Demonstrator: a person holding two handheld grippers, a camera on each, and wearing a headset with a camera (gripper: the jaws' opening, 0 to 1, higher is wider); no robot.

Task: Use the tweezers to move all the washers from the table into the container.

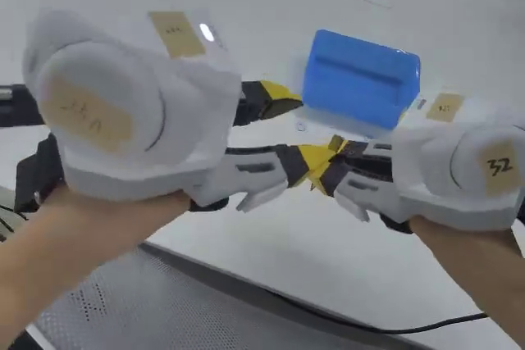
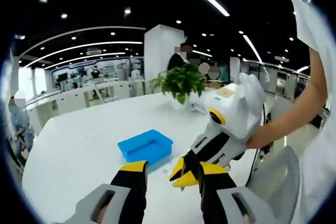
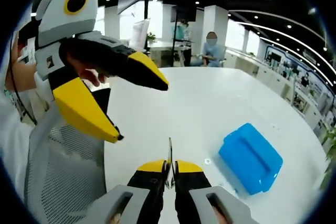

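White table (image 3: pixel 210 103) open around container (image 3: pixel 251 158); right claw (image 3: pixel 169 166) seemingly grips tweezers (image 3: pixel 169 150)

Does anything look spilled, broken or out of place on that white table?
Nothing stands out. The blue container sits flat on the table, a washer lies loose beside it, and the right tool grips the tweezers straight.

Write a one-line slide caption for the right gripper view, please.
Right hand-held gripper shut on thin metal tweezers over the white table, near a blue rectangular plastic container.
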